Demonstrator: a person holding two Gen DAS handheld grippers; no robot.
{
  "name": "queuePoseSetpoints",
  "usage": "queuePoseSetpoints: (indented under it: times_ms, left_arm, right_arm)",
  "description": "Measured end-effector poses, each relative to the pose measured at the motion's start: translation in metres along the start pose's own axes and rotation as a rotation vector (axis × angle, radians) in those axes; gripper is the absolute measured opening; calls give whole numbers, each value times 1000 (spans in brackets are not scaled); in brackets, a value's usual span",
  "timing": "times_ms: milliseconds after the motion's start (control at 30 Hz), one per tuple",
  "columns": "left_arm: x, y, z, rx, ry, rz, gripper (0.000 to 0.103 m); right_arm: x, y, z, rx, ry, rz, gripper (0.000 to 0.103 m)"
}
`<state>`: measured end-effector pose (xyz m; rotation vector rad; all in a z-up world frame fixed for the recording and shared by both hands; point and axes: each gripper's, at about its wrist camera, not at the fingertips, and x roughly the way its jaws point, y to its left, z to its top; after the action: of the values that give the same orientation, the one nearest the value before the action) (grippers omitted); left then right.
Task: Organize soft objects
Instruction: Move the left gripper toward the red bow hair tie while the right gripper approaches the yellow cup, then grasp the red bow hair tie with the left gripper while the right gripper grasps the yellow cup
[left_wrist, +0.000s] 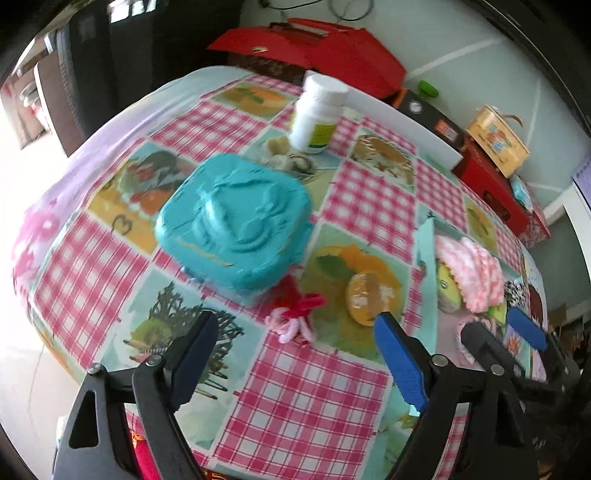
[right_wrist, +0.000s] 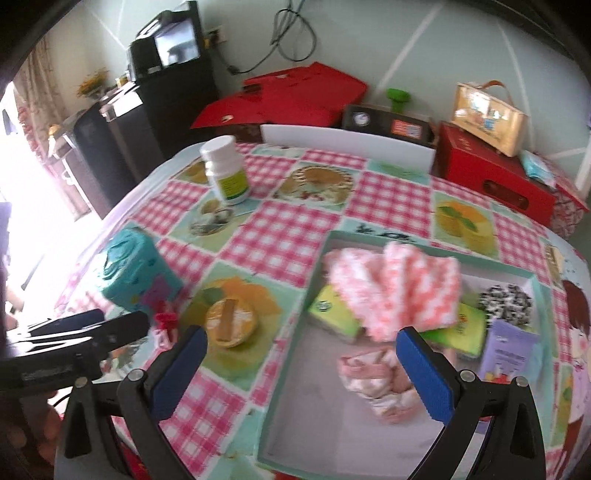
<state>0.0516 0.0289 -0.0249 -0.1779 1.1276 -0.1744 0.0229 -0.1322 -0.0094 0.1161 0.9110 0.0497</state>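
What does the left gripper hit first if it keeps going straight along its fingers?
Probably the pink and red pipe-cleaner flower lying on the tablecloth, centred between the open left gripper fingers. The teal box sits beyond it. Depth is uncertain.

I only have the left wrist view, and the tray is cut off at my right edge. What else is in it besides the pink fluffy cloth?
Observer: A crumpled pink-and-white cloth lies on the tray floor, nearer us than the fluffy cloth.
Operator: Any free room left?
Observer: Yes, the grey floor along the tray's left wall is bare.
Operator: And the far right corner?
Observer: A purple packet sits there, beside a black-and-white spotted piece.
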Motion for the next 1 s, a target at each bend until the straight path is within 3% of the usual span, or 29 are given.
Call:
queuePoseSetpoints:
  times_ms: [133,333,567,633,700,933,1000]
  left_arm:
    - [5,10,0,-50,2,6,86]
    - [20,20,-2,-103,39,2,86]
    - [33,21,-4,-119,61,4,86]
    - [36,21,-3,-120,67,-1,85]
    - [40,21,-3,-121,78,-9,76]
    - [50,22,-2,-136,111,-45,75]
    - [51,23,-1,-136,113,-48,74]
  right_arm:
    - [10,15,-4,-54,20,25,102]
    - [26,24,-9,-74,63,35,90]
    - [32,35,-8,-117,62,69,86]
    - [35,39,-8,-130,65,82,83]
    - [38,43,-8,-149,68,87,82]
    - [49,51,-9,-185,92,93,81]
    - [54,52,-9,-191,104,92,73]
